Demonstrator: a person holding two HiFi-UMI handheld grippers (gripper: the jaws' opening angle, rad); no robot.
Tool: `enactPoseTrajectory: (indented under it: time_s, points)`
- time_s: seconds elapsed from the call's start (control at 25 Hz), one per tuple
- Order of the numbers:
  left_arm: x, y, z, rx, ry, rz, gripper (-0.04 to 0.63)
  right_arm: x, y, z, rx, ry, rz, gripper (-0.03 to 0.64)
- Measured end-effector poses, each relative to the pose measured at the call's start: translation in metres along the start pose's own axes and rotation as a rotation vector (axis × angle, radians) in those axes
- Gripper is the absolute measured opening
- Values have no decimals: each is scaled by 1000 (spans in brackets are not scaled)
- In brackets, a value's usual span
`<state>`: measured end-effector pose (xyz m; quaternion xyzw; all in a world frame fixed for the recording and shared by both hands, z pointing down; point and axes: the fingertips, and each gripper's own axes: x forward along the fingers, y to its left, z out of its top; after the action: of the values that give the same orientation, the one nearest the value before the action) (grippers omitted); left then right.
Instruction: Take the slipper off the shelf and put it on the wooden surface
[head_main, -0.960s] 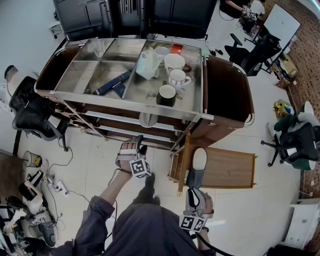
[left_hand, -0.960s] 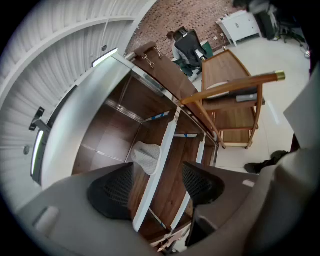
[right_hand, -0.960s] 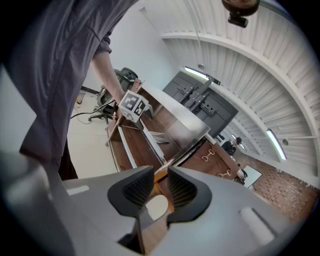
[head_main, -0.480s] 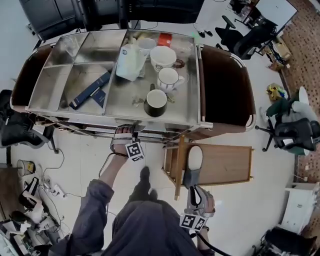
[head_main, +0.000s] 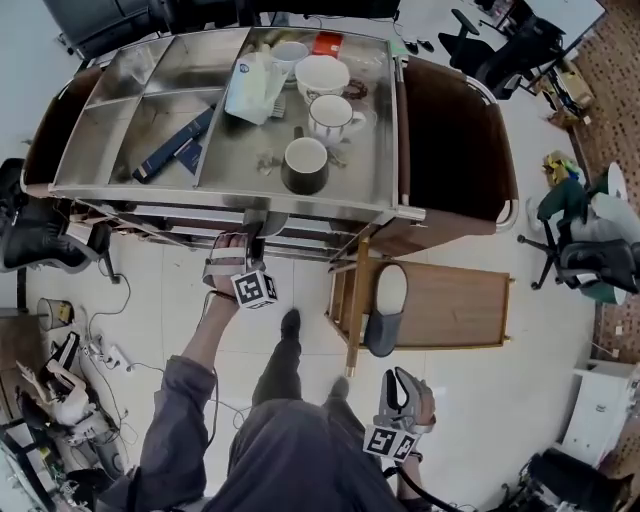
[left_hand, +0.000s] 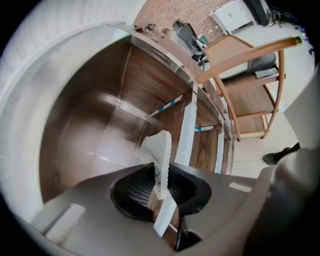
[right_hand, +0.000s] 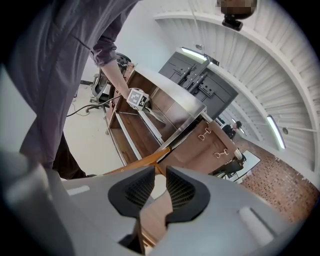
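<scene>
My left gripper (head_main: 243, 252) reaches under the steel top of the cart, into the shelf. In the left gripper view its jaws (left_hand: 159, 172) are shut on the edge of a white slipper (left_hand: 159, 147), which stands on edge between the pads. From the head view only the pale end of that slipper (head_main: 271, 222) shows below the cart's rim. A second slipper (head_main: 386, 305), grey with a white insole, lies on the wooden surface (head_main: 450, 305). My right gripper (head_main: 401, 388) hangs below it, apart from it, open and empty (right_hand: 159, 189).
The cart's steel top (head_main: 120, 150) carries mugs (head_main: 305, 165), a white pouch (head_main: 250, 88) and a dark blue box (head_main: 170, 148). Brown cart sides (head_main: 455, 130) flank it. Office chairs (head_main: 585, 265) and floor cables (head_main: 110, 355) lie around. The person's legs (head_main: 290, 340) stand between cart and low table.
The left gripper went into the shelf and shut on the white slipper. The right gripper let go of the grey slipper on the wooden surface and drew back toward the person.
</scene>
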<state>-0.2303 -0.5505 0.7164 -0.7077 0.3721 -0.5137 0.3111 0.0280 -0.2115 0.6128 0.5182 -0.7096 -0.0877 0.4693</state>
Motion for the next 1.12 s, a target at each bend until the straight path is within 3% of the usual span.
enactPoseTrajectory:
  time_s: [0.2, 0.32, 0.48, 0.68, 0.8, 0.96, 1.12]
  points:
    - [-96, -9, 11, -47, 48, 124, 71, -47, -5, -45, -28, -87, -27, 55]
    - [-184, -44, 33, -91, 81, 165, 71, -93, 0, -84, -63, -161, -46, 52]
    - [-310, -121, 93, -129, 79, 194, 71, -173, 10, -158, -116, -214, -45, 51]
    - [-420, -213, 209, -155, -18, 145, 72, -268, 8, -238, -107, -210, -57, 35]
    - [-446, -248, 277, -146, -97, 97, 72, -309, 17, -264, -72, -200, -61, 31]
    - [-431, -290, 349, -82, -171, 28, 72, -340, 25, -285, -36, -175, -84, 28]
    - [-378, -335, 382, -5, -130, -83, 72, -361, 17, -317, 0, -104, -140, 24]
